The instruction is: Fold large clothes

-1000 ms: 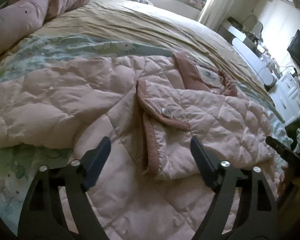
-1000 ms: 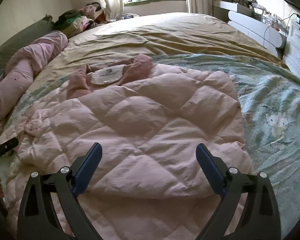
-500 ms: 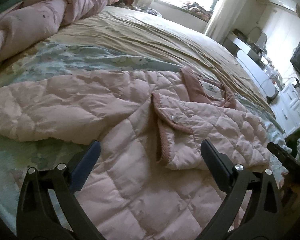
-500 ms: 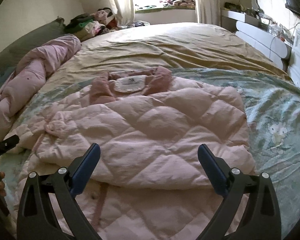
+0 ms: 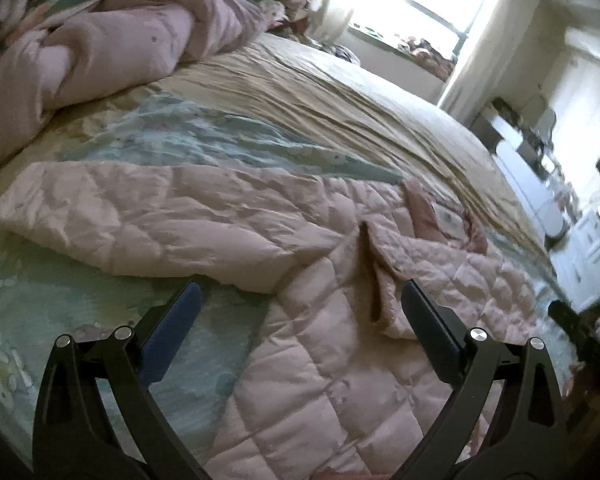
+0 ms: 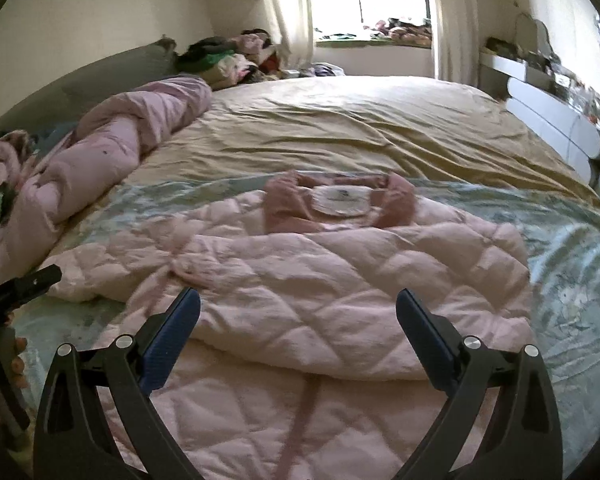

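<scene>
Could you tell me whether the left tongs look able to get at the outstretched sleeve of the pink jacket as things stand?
Probably yes. The left tongs stand open and empty, and the sleeve lies flat on the bed just ahead of them, with nothing on top of it or in between.

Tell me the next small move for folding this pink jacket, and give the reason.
Probably bring the left gripper down onto the left sleeve and fold it across the body. That sleeve lies spread out on the bed, while the right side of the pink quilted jacket is already folded over. Both grippers are open and empty.
</scene>
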{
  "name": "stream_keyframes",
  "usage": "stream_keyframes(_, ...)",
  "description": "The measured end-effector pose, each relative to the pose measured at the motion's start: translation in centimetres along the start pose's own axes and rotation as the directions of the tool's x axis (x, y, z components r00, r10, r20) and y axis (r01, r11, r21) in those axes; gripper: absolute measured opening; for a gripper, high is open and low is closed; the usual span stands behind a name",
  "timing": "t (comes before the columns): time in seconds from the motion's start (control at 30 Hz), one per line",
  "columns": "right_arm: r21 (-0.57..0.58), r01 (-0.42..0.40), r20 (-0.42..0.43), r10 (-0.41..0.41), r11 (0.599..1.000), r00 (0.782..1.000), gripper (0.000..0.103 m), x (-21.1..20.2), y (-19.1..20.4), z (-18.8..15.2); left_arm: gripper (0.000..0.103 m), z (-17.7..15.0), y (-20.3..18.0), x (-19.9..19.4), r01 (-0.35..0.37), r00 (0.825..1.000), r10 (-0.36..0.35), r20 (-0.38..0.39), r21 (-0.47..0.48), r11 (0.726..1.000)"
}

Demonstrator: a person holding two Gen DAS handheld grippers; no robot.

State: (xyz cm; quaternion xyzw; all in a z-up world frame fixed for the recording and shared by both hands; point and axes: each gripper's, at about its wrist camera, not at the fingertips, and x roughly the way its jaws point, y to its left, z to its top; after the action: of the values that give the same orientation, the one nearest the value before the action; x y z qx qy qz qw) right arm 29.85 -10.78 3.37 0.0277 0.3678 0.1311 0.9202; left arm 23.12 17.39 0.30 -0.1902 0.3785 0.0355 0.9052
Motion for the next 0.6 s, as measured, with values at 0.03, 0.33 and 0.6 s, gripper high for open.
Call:
stream_keyframes(0.03, -0.005, -0.007, 0.003, 0.007, 1.000, 1.000, 0.098, -0.1, 0.6, 0.1, 0.094, 0.1, 0.5, -0.4, -0.006, 1.000, 0.006, 0.006, -0.008, 1.000)
stream_keyframes(0.33, -0.078, -0.058, 0.021, 0.060, 0.995, 0.998, 0.098, -1.3, 6.7, 1.1, 0.094, 1.1, 4.2, -3.3, -0.075, 0.996, 0.078, 0.053, -0.065, 0.995)
stream_keyframes(0.6, -0.131, -0.103, 0.018, 0.106, 0.986, 0.994, 0.099, -1.4, 11.3, 1.2, 0.094, 1.7, 7.4, -5.2, -0.129, 0.988, 0.138, 0.074, -0.119, 0.984)
